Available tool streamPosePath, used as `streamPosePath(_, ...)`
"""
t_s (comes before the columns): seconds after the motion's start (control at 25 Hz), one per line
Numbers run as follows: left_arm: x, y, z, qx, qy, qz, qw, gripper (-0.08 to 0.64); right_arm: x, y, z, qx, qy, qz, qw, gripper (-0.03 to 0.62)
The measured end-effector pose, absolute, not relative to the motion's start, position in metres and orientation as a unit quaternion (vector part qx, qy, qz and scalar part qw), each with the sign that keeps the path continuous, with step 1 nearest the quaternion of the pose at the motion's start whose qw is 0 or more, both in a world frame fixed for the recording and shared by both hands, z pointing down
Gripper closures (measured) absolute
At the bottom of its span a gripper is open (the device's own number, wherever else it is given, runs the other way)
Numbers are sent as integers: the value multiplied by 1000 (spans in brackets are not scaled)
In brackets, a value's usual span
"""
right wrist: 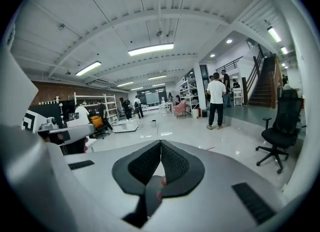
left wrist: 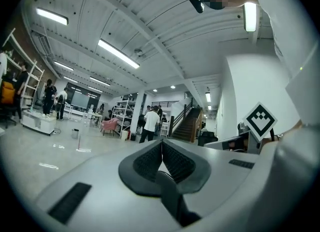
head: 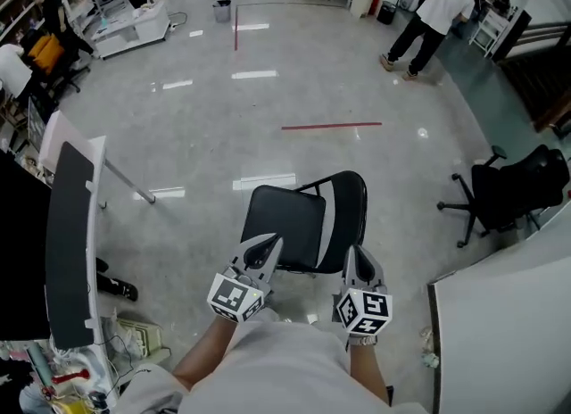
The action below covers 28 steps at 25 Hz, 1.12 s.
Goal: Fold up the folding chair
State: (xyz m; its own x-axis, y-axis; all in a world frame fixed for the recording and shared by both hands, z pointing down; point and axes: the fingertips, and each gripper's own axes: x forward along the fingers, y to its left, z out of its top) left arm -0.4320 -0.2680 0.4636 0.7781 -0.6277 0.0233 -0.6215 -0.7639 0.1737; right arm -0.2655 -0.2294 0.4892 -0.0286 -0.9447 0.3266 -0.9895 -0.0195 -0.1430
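My left gripper (head: 266, 247), right gripper (head: 354, 256): both near my body, jaws pressed together, pinching nothing. Just ahead, folding chair (head: 290, 225) stands on floor, seat down, fully unfolded. I judge folding not yet begun, whole task left.

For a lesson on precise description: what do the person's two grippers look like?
The left gripper and right gripper match: light grey shells tapering to a point, with black textured pads inside. Each carries a white cube printed with black square markers. The person wears a pale shirt. No cables show.
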Motion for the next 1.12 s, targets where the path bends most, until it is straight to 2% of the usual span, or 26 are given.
streamPosePath(0.52,-401,-296,463,948,-307,-12,86,548,-245,-249,504,698,-687,189,72,586)
streamPosePath(0.8,-401,-308,451,933,-352,1,67,548,-233,-291,489,668,-721,178,46,586)
streamPosePath(1.12,-390,-318,459,922,-383,7,60,548,-225,-303,518,639,-739,202,63,586)
